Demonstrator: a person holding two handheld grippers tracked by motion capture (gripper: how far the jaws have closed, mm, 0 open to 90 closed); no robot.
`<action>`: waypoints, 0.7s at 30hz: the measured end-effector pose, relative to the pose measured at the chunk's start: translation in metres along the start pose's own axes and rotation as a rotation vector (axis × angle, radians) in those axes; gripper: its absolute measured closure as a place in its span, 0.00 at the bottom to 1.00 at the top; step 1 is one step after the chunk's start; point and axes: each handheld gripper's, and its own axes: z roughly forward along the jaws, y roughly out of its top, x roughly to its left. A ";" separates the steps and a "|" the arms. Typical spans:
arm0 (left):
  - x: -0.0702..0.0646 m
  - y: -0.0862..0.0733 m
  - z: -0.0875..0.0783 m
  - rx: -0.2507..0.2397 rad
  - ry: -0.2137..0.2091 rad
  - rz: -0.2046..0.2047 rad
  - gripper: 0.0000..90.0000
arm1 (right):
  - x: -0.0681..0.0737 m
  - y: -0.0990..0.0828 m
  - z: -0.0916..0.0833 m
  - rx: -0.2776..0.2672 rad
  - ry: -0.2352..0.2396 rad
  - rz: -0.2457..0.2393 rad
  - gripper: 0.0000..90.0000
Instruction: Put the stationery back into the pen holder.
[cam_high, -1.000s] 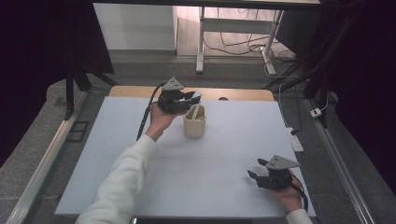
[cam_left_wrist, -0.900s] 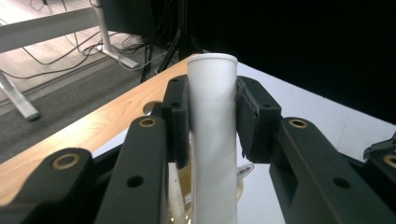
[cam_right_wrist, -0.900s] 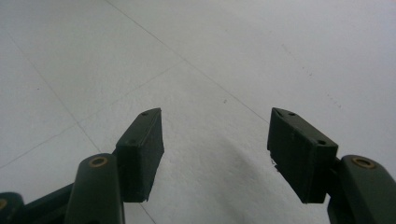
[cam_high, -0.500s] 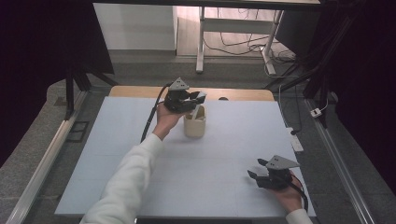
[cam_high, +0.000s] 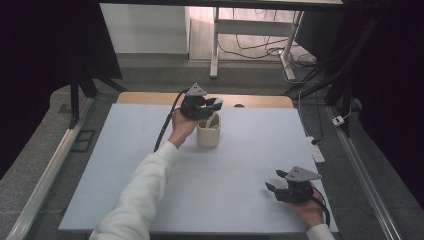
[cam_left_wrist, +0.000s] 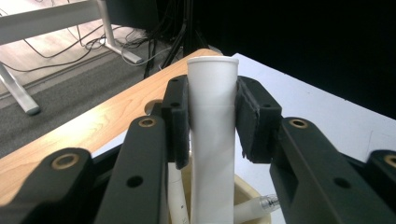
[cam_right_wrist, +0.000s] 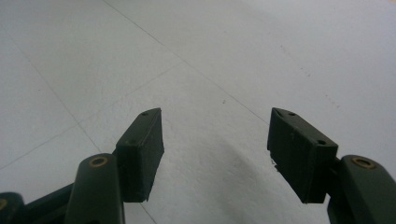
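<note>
High view: the left gripper (cam_high: 209, 106), carried by the hand of a white-sleeved arm (cam_high: 145, 185), is positioned directly above the cream-coloured round plastic cup (cam_high: 208, 135), which stands upright on the pale grey mat-covered desk (cam_high: 125, 150) near the middle of its far edge. Left gripper view: the jaws are clamped on a white cylindrical plastic tube (cam_left_wrist: 212, 140), with one black pad (cam_left_wrist: 180, 119) pressing on each side just below the tube's upper end. The tube is upright, and its lower end is inside the cup, whose rim appears at the bottom of that view. Further white pieces and one clear-tipped piece (cam_left_wrist: 261, 205) lie inside the cup beside the tube; what they are cannot be determined. High view: the right gripper (cam_high: 281, 186) rests near the desk's near right corner, well apart from the cup. Right gripper view: its jaws stand apart with nothing between them, above bare desk surface.
</note>
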 end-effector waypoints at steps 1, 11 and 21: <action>0.000 -0.001 0.001 0.002 -0.001 -0.001 0.73 | 0.000 0.000 0.000 0.000 0.000 0.000 0.39; 0.001 -0.001 -0.004 0.040 -0.005 0.015 0.45 | 0.000 0.000 0.001 0.000 -0.003 -0.004 0.39; -0.008 0.002 -0.017 0.029 -0.043 0.028 0.45 | 0.000 0.000 0.001 0.004 -0.002 -0.005 0.39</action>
